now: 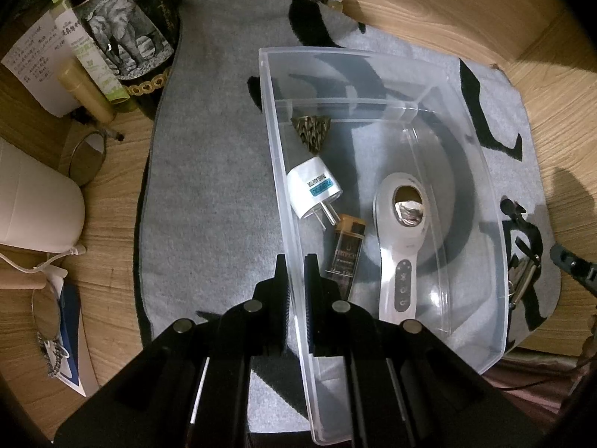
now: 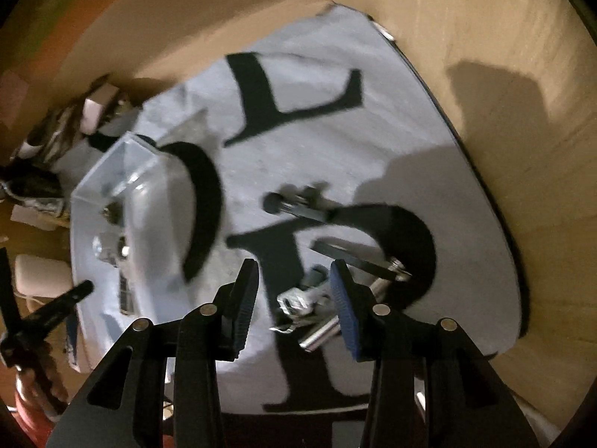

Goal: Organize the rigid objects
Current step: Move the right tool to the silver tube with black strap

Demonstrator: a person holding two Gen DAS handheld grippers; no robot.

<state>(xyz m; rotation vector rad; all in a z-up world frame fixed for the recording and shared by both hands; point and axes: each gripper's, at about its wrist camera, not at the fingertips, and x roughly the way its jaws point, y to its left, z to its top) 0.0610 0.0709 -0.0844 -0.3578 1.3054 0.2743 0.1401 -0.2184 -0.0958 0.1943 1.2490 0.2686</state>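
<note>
Clamping the near-left wall of the clear bin (image 1: 481, 171), the left gripper (image 1: 294, 272) has one finger outside and one inside the wall, closed on it. The bin sits on a grey mat (image 1: 209, 171) with black lettering, which lies on the wooden counter (image 1: 466, 11). Inside the bin, on its left side, lie a patterned triangular piece (image 1: 311, 129), a white plug adapter (image 1: 314, 186) with prongs pointing toward the camera, and a small vial (image 1: 347, 252) with a gold cap just beside the prongs. A white handheld device (image 1: 401, 239) with a round opening and three buttons lies to the right of the vial, also in the bin.

In the right wrist view, which is blurred, the right gripper (image 2: 294, 298) is open above the mat (image 2: 429, 119), holding nothing. Between and just beyond its fingers lies a cluster of metal tools (image 2: 321, 306); their exact kind cannot be told. A black rod (image 2: 294, 207) lies farther off on the mat. The bin (image 2: 123, 186) is to the left, apart from these.

Left of the mat stand a bottle (image 1: 123, 41) with an elephant label and a white cup (image 1: 37, 205).
</note>
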